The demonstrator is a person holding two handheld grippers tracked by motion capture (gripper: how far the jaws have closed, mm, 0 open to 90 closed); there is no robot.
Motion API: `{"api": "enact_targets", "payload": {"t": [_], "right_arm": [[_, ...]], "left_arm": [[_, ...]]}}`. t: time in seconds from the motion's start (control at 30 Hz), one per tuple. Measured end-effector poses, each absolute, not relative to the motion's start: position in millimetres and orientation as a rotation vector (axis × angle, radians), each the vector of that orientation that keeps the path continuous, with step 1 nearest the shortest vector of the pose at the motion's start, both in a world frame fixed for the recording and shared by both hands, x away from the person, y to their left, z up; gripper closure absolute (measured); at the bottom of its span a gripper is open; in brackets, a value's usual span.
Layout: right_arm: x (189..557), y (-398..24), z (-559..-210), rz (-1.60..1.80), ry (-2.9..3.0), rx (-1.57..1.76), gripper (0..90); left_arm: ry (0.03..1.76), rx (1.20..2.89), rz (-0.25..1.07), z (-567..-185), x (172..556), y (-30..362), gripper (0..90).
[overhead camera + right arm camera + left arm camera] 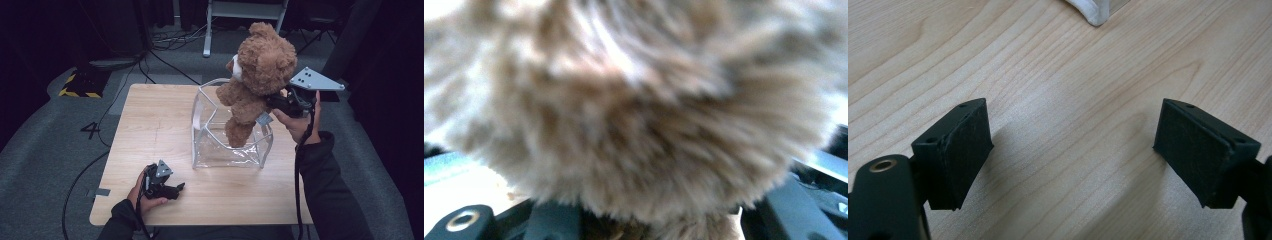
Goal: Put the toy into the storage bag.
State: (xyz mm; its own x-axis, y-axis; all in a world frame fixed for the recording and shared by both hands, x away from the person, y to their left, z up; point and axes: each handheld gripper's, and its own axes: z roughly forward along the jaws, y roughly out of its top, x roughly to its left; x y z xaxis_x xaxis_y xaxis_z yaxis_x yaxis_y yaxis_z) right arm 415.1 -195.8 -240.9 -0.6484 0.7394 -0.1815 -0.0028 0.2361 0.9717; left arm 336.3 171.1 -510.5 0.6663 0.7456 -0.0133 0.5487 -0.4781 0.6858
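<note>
A brown teddy bear (257,80) hangs upright over a clear plastic bag with a white frame (227,127), one leg inside its open top. My right gripper (274,104) is shut on the teddy bear from behind; its brown fur (639,110) presses close against the right gripper view, blurred, between the black jaws. My left gripper (176,190) rests on the wooden table (150,125) near the front left, held in a hand. Its jaws stand open over bare wood, nothing between the pads (965,150). A white corner of the bag (1093,12) lies just ahead of them.
The table stands on grey carpet with black cables (95,165) trailing left. A white stand's legs (240,15) rise behind the table. A yellow-and-black striped plate (80,87) lies on the floor at the back left.
</note>
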Motion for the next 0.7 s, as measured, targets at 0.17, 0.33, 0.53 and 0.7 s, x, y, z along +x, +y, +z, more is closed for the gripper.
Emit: {"api": "enact_targets", "payload": {"t": [0.17,0.33,0.53,0.7], "right_arm": [[418.3,-187.5,-245.8,1.470,1.897,0.659,52.8],[417.8,-175.0,-252.3,1.472,1.938,0.623,52.5],[426.1,-162.4,-269.7,1.420,2.009,0.642,51.5],[430.2,-159.8,-281.0,1.428,2.057,0.643,50.8]], "left_arm": [[0.994,2.207,0.378,-510.5,336.3,171.2,15.2],[0.994,2.207,0.378,-510.5,336.3,171.1,15.2],[0.995,2.205,0.378,-510.5,336.3,171.1,15.2],[0.994,2.206,0.378,-510.5,336.4,171.0,15.2]]}}
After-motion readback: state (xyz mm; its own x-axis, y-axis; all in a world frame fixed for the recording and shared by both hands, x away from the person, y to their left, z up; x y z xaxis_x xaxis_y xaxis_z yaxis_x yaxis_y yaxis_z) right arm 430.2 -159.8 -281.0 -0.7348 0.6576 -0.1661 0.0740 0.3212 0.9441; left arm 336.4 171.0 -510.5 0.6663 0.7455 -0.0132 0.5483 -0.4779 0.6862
